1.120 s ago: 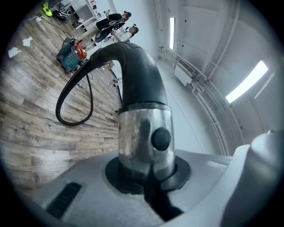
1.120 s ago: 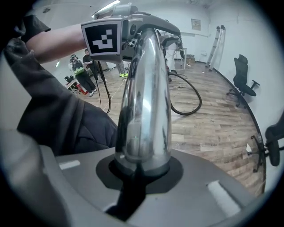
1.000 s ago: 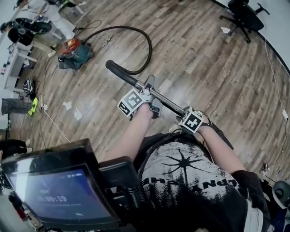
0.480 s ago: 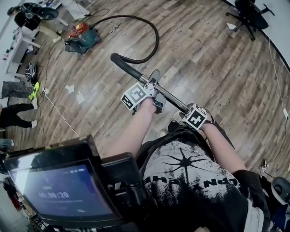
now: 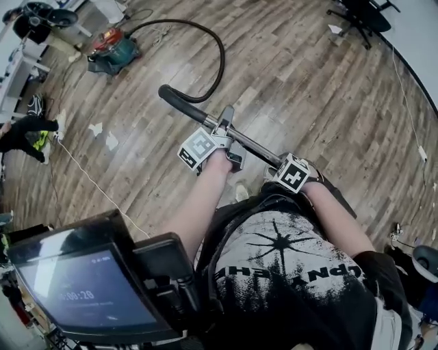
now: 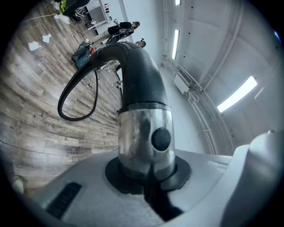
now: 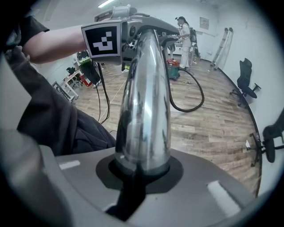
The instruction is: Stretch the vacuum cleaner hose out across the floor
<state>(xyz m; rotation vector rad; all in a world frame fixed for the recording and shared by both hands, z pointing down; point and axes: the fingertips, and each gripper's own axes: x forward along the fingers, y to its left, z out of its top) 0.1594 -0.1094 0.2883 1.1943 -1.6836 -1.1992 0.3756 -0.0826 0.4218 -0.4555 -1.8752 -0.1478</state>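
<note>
The vacuum cleaner [image 5: 109, 48] stands on the wood floor at the far left. Its black hose [image 5: 217, 51] curves in a loop to the black bent handle [image 5: 179, 102], which joins a chrome wand [image 5: 250, 143]. My left gripper [image 5: 226, 135] is shut on the wand just behind the handle, and the chrome tube [image 6: 144, 137] fills the jaws of my left gripper [image 6: 146, 177]. My right gripper [image 5: 282, 169] is shut on the wand lower down, close to my body. There the right gripper [image 7: 140, 170] clamps the tube [image 7: 144, 102], with the hose [image 7: 193, 99] beyond it.
An office chair [image 5: 359, 17] stands far right. A white cable [image 5: 96, 184] and paper scraps [image 5: 102, 133] lie on the floor at left, near desks [image 5: 41, 20]. A screen [image 5: 82, 287] hangs at my chest. A person [image 7: 184, 35] stands beyond the vacuum cleaner.
Both grippers have carried the wand away from the vacuum cleaner, which now sits farther up and left in the head view. Both grips look the same.
</note>
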